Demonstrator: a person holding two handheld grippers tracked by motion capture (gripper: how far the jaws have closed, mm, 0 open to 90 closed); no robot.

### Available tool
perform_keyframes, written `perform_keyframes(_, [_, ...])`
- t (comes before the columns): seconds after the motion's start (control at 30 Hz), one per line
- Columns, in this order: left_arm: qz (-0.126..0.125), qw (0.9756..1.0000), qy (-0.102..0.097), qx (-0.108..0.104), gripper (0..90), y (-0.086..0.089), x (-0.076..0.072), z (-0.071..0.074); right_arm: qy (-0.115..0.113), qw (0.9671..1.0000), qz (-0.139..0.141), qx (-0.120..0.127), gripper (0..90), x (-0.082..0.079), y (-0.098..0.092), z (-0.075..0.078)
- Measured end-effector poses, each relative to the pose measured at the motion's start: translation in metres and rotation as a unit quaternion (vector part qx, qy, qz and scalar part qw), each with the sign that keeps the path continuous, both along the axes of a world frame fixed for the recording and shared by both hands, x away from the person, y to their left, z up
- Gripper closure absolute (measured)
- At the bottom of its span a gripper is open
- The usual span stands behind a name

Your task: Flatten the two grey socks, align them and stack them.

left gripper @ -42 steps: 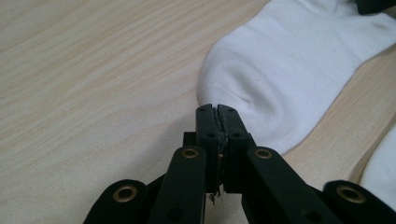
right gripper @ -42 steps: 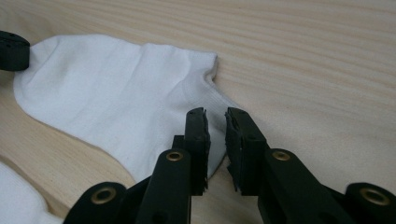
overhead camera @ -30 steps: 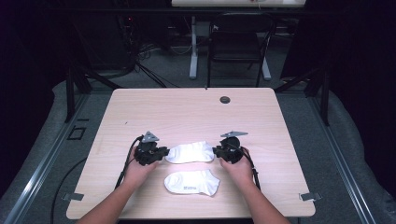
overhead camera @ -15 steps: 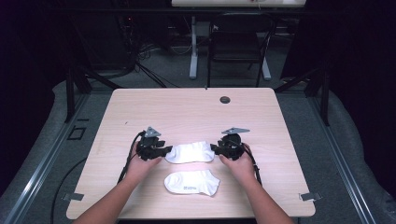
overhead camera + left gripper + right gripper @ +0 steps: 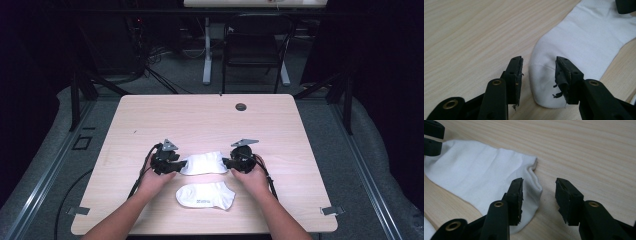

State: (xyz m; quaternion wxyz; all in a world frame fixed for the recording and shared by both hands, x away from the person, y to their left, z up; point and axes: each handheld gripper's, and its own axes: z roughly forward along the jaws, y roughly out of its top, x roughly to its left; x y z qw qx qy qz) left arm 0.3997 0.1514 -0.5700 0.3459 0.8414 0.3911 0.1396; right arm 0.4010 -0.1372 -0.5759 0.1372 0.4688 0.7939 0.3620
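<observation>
Two white ankle socks lie flat on the pale wooden table (image 5: pixel 200 120). The far sock (image 5: pixel 202 163) stretches between my two grippers; the near sock (image 5: pixel 206 195) lies just in front of it. My left gripper (image 5: pixel 176 165) (image 5: pixel 538 61) is open, with the toe of the far sock (image 5: pixel 584 42) lying between its jaws, untouched by the pads. My right gripper (image 5: pixel 227 162) (image 5: pixel 538 181) is open over the cuff end of the same sock (image 5: pixel 474 172). Both pairs of jaws have just opened wide and eased in slightly, and neither pinches the cloth.
A round cable hole (image 5: pixel 241 106) sits near the table's back edge. A dark chair (image 5: pixel 255 45) and a desk leg (image 5: pixel 206 50) stand on the floor behind. Bare wood lies beyond and to both sides of the socks.
Both grippers' jaws have opened off the ends of the far sock, which now rests on the table. The hands have stayed about where they were.
</observation>
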Motion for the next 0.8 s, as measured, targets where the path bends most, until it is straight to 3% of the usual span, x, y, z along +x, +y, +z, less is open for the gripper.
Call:
perform_keyframes(0.17, [-0.002, 0.9999, -0.001, 0.015, 59.4, -0.0004, 0.0001, -0.0045, -0.006, 1.0000, 0.006, -0.003, 64.3, -0.0001, 0.0024, -0.0031])
perform_keyframes(0.33, [-0.007, 0.9999, 0.002, 0.009, 65.5, -0.0011, -0.0009, -0.0051, -0.008, 0.9998, 0.014, -0.011, 73.6, -0.0012, 0.0037, -0.0031])
perform_keyframes(0.47, [-0.015, 0.9999, 0.003, 0.002, 76.1, -0.0026, -0.0011, -0.0059, -0.002, 0.9998, 0.021, -0.007, 82.5, -0.0015, 0.0051, -0.0030])
perform_keyframes(0.6, [-0.017, 0.9998, 0.008, -0.012, 83.9, -0.0026, -0.0005, -0.0070, 0.008, 0.9998, 0.021, -0.003, 85.5, -0.0006, 0.0054, -0.0024])
perform_keyframes(0.8, [-0.019, 0.9997, 0.005, -0.016, 87.0, -0.0027, 0.0002, -0.0078, 0.014, 0.9998, 0.013, 0.003, 86.2, 0.0005, 0.0059, -0.0018])
